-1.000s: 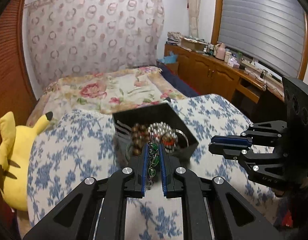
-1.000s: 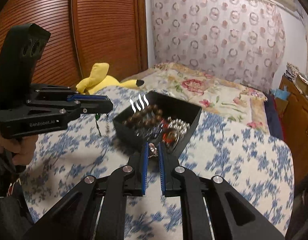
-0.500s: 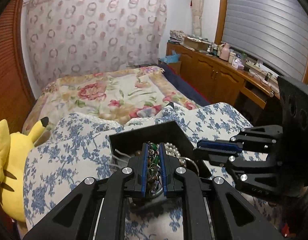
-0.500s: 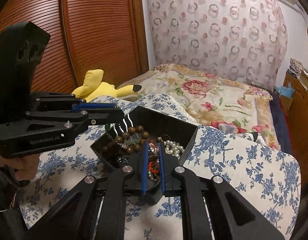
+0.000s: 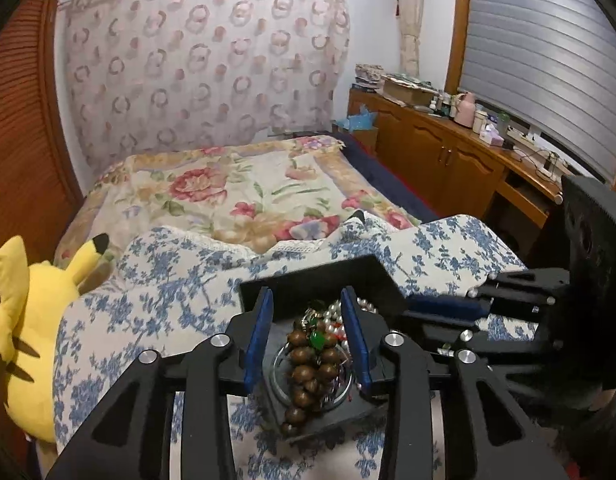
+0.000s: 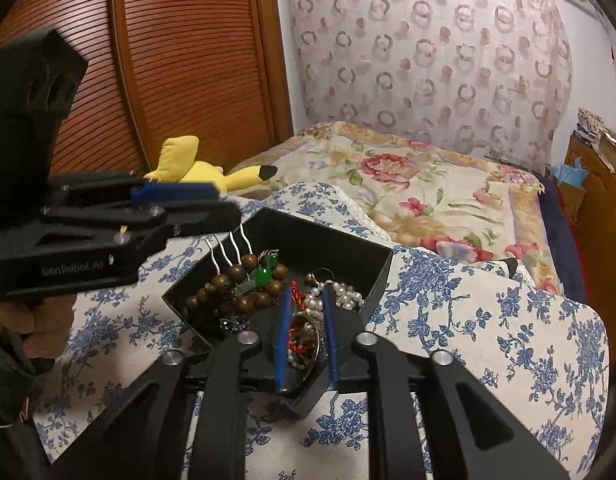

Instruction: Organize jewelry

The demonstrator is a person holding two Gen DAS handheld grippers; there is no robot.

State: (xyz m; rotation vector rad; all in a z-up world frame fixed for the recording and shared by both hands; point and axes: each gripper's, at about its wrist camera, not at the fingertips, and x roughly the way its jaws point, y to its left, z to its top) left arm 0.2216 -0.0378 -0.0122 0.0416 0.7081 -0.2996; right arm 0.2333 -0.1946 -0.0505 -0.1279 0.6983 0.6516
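Note:
A black box (image 5: 308,270) (image 6: 332,246) on the blue floral cloth holds a brown bead bracelet (image 5: 308,372) (image 6: 228,284), pearls (image 6: 348,294) and silver prongs (image 6: 228,248). My left gripper (image 5: 305,300) hangs over the box and its jaws are opening. The green-bead piece (image 5: 317,338) (image 6: 262,276) lies loose on the brown beads below them. My right gripper (image 6: 306,300) is over the box's near corner, its jaws opening too. A red-cord and pearl piece (image 6: 304,332) rests in the box between its fingers, with the pads off it. Each gripper shows beside the other (image 5: 448,308) (image 6: 180,200).
The blue floral cloth (image 5: 168,288) (image 6: 488,320) covers the surface under the box. A yellow plush toy (image 5: 24,320) (image 6: 200,168) lies at its left edge. Beyond is a bed with a flowered blanket (image 5: 236,192). A wooden cabinet (image 5: 448,156) runs along the right wall.
Both grippers came forward over the box, each shut on a piece of jewelry. Their jaws have since parted and the pieces lie in the box.

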